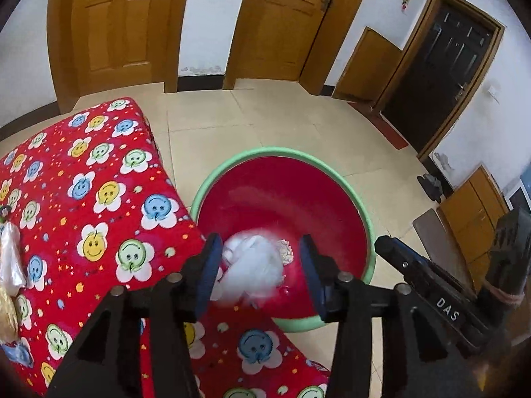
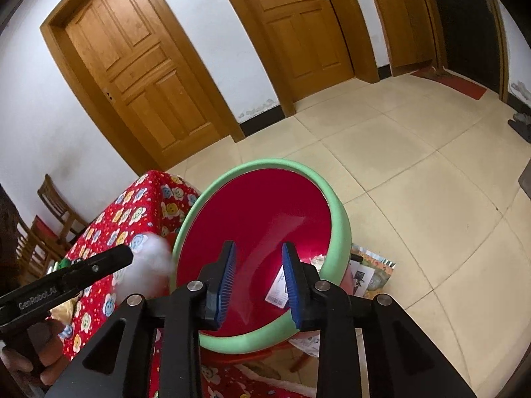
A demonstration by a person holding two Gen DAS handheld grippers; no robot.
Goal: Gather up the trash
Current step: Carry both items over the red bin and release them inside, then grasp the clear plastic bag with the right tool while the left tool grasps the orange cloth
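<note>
White tissue wad (image 1: 255, 265) blurs between the left hand-held gripper (image 1: 260, 273) pads.

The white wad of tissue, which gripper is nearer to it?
Left. The white wad sits blurred between the open left gripper's fingers over the basin; the right gripper hovers open off to its side.

Two panelled wooden doors (image 1: 116, 23) (image 1: 285, 23) are standing shut in a white wall (image 1: 205, 16), a dark skirting band running along its foot. Cream floor tiles (image 1: 282, 122) are catching soft, even light. A dark entrance door (image 1: 441, 76) is facing a red doormat (image 1: 381, 122), with a low wooden cabinet (image 1: 365, 66) standing beside it. In the right wrist view, wooden chairs (image 2: 53, 212) are sitting against the wall beyond the worktop (image 1: 83, 172), which is wearing a red cloth of smiling flowers.
</note>
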